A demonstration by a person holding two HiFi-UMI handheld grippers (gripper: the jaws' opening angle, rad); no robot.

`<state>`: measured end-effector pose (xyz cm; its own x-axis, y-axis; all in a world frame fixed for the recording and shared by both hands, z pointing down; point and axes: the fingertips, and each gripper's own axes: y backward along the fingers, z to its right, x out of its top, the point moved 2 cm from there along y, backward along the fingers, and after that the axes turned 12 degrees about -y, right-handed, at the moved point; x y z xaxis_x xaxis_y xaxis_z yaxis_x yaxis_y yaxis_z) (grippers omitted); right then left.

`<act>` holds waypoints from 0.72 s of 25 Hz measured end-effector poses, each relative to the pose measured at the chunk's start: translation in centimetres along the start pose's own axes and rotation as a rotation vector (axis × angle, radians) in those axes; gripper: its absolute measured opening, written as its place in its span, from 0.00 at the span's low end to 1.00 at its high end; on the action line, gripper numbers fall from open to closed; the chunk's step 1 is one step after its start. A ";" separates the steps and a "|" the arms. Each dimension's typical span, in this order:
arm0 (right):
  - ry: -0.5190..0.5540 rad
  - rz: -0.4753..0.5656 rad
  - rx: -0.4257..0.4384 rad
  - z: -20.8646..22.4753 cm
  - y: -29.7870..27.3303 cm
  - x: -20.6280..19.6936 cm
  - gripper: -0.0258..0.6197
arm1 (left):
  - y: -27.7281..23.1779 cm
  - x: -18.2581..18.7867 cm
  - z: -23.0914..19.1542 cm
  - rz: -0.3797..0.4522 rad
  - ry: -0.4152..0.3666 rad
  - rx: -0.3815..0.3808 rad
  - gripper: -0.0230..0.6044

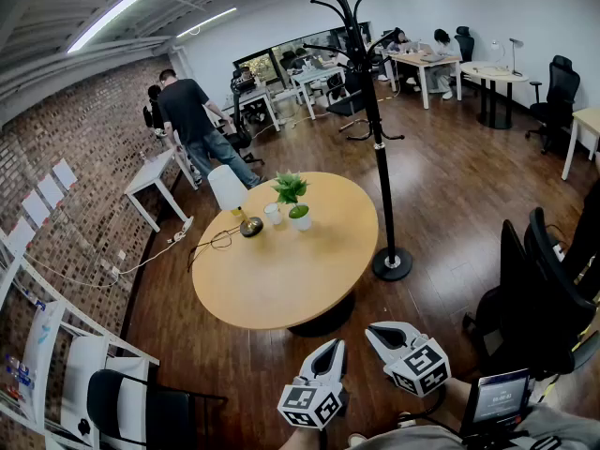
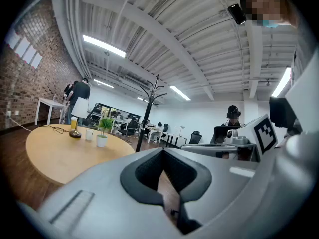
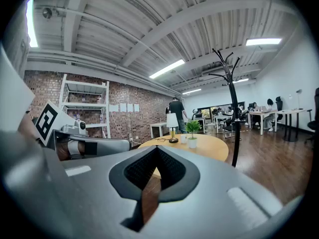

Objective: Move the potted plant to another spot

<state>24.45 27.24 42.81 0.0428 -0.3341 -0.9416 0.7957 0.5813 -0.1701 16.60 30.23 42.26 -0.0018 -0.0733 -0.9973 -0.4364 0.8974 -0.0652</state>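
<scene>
Well off the table's (image 1: 281, 284) near edge, left gripper (image 1: 329, 347) and right gripper (image 1: 379, 332) hover clenched, empty, potted plant (image 1: 294, 200) beyond.

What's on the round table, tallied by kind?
potted plant: 1
white cup: 1
table lamp: 1
pair of glasses: 1
Total: 4

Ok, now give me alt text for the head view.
A round wooden table carries a small potted plant, a white cup and a lamp at its far side, a black coat rack beside it. In the foreground the left tongs and right tongs are shut and empty, short of the table.
</scene>
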 end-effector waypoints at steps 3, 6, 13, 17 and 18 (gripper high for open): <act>0.018 0.039 0.017 0.7 -0.4 2.5 0.05 | -1.4 2.5 -0.4 0.054 -0.028 0.008 0.04; 0.029 0.065 0.036 1.3 -0.7 4.1 0.05 | -2.6 4.3 -0.3 0.079 -0.048 0.012 0.04; 0.026 0.055 0.057 3.4 -0.8 4.4 0.05 | -5.0 3.5 0.4 0.069 -0.033 0.026 0.04; 0.016 0.047 0.065 4.7 -0.8 4.2 0.05 | -6.2 2.8 0.8 0.059 -0.023 0.036 0.04; 0.014 0.043 0.066 5.0 -0.8 4.0 0.05 | -6.4 2.6 0.9 0.057 -0.018 0.039 0.04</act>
<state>26.98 21.73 40.61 0.0693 -0.2995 -0.9516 0.8317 0.5441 -0.1106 20.16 24.66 40.08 -0.0093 -0.0140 -0.9999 -0.4006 0.9162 -0.0091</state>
